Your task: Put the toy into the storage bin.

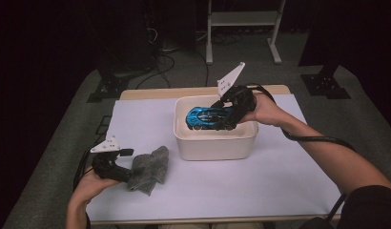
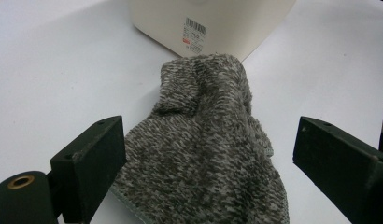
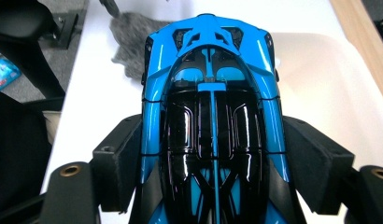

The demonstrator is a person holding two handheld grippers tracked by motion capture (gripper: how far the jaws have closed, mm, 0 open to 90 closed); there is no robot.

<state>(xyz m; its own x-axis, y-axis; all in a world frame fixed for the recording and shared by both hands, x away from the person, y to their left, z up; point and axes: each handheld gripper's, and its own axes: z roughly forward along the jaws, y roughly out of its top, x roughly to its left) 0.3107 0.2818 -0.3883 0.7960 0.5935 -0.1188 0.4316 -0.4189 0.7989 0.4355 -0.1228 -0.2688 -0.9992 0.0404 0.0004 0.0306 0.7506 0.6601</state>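
Gloss on the blue toy car (image 3: 210,116) suggests a hard, slick, fairly light shell, so the right hand-held gripper (image 3: 210,154) pinching its flanks mid-body looks sensible as it hangs over the white tub (image 1: 215,143), while the left hand-held gripper (image 2: 203,163), at eight o'clock from the tub, stands spread around the soft grey cloth (image 2: 203,140).

a barcode label (image 2: 194,31) with red print sits on the cream tub (image 2: 227,23); its text is too small to read.
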